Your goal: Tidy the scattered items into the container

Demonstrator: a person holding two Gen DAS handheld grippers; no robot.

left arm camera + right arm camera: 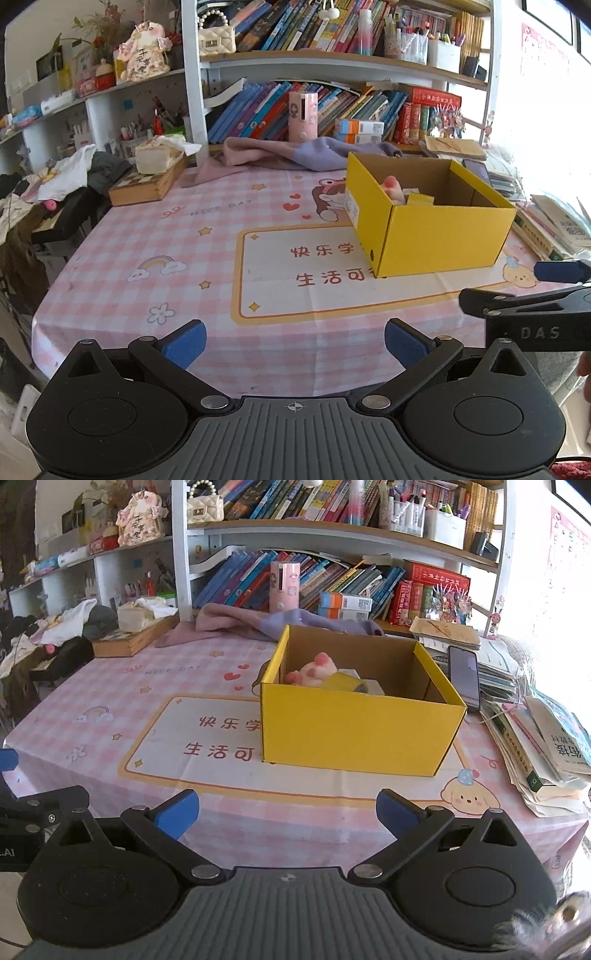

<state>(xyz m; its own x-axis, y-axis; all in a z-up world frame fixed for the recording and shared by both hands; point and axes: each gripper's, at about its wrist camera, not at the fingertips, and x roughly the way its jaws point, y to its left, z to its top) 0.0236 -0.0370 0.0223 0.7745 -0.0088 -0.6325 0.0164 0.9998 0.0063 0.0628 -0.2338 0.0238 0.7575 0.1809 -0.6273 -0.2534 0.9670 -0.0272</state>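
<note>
On the worktop, covered by a pink checked cloth with cartoon prints, we see a yellow box standing open at the top. Inside the box, toward its left wall, lies a pink and white soft toy, and just beside the toy rests a small yellow piece whose kind we cannot tell. In the left wrist view the same box sits right of centre, with the toy showing above its rim.

Nearer to us than the box, our right gripper hangs over the cloth with its jaws wide apart and nothing between them. Our left gripper is well to the left of the box, and its jaws too stand apart and bare. Part of the right gripper shows at the right edge of the left wrist view, below and beside the near right corner of the box.

To the right of the box a dark phone lies on a pile of books and papers. Behind the box a purple and pink cloth is bunched at the foot of a bookshelf. Far left of the box a wooden case carries a pale bundle.
</note>
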